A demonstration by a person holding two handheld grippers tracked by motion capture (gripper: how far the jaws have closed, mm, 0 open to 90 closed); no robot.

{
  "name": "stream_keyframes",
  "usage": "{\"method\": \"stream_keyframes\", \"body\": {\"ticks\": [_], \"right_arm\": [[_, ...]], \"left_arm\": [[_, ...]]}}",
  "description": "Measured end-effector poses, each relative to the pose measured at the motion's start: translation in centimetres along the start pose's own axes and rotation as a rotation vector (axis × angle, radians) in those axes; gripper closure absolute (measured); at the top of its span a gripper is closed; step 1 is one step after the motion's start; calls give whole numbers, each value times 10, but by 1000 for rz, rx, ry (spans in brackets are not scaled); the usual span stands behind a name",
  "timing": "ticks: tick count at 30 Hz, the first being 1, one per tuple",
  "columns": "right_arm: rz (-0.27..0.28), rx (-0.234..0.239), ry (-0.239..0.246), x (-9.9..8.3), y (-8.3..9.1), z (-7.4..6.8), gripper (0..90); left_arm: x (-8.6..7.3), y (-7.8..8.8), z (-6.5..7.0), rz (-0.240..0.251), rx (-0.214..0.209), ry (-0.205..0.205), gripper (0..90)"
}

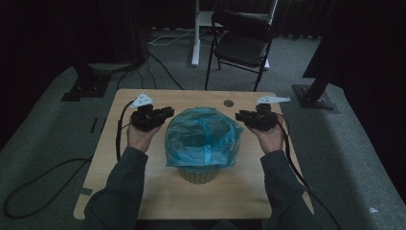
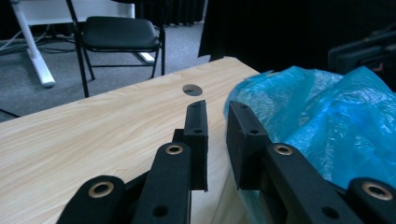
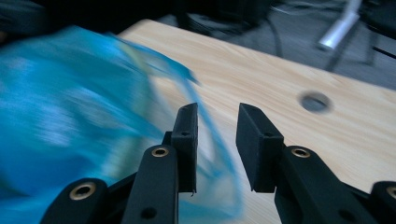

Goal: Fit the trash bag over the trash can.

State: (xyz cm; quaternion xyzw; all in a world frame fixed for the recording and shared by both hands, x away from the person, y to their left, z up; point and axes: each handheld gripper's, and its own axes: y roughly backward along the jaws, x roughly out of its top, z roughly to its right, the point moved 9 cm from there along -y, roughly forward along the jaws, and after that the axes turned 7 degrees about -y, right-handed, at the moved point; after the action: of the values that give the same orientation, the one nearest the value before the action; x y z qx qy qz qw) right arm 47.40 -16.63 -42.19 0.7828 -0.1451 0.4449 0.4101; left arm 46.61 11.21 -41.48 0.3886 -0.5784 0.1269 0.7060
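A small beige bin [image 1: 197,175] lined with a blue plastic bag [image 1: 203,136] stands at the middle of the wooden table [image 1: 143,191]. The bag's rim billows wide over the bin. My left gripper [image 1: 166,113] is held just left of the bag, jaws pointing at it. In the left gripper view the left gripper [image 2: 217,109] has its jaws a little apart with nothing between them, and the bag [image 2: 327,112] lies to the right. My right gripper [image 1: 240,115] is held just right of the bag. The right gripper [image 3: 217,109] is open over the blurred bag's [image 3: 70,93] edge.
A round cable hole [image 1: 228,103] sits in the table's far side. Beyond the table stand a black folding chair [image 1: 242,40], a white desk leg [image 1: 195,33] and black stand bases [image 1: 86,88] on grey carpet. Cables trail off the table's left and right.
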Motion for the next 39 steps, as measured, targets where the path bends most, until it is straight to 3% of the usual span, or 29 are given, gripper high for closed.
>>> {"method": "stream_keyframes", "body": {"ticks": [3, 5, 6, 7, 10, 11, 12, 18, 26, 36, 38, 39], "right_arm": [[-7, 49, 32, 5, -3, -15, 691], [-7, 49, 32, 5, -3, -15, 691], [-14, 79, 57, 8, -8, -27, 692], [-16, 89, 63, 9, -10, -29, 692], [-27, 100, 69, 10, -14, -32, 693], [-38, 101, 71, 10, -16, -32, 703], [-58, 113, 79, 8, -20, -33, 761], [-40, 137, 66, 12, -21, -35, 850], [-43, 94, 63, 14, -24, -29, 900], [-31, 41, 57, 18, -26, -20, 900], [-14, 52, 57, 20, -24, -21, 900], [-4, 71, 62, 21, -24, -24, 854]], "left_arm": [[0, -3, 3, -6, -16, -8, 746], [0, -4, 5, -4, -25, -6, 735], [0, -9, 8, -14, -42, -9, 725], [0, -10, 9, -20, -44, -11, 722], [-2, -14, 12, -40, -45, -28, 720], [-4, -18, 14, -63, -37, -52, 720], [-4, -19, 14, -66, -28, -56, 736], [-3, -20, 11, -57, -17, -41, 791], [-2, -22, 10, -40, -9, -31, 792], [6, -20, 6, -5, 13, -14, 819], [6, -20, 4, -7, 17, -11, 827], [6, -20, 3, -6, 16, -8, 829]]}}
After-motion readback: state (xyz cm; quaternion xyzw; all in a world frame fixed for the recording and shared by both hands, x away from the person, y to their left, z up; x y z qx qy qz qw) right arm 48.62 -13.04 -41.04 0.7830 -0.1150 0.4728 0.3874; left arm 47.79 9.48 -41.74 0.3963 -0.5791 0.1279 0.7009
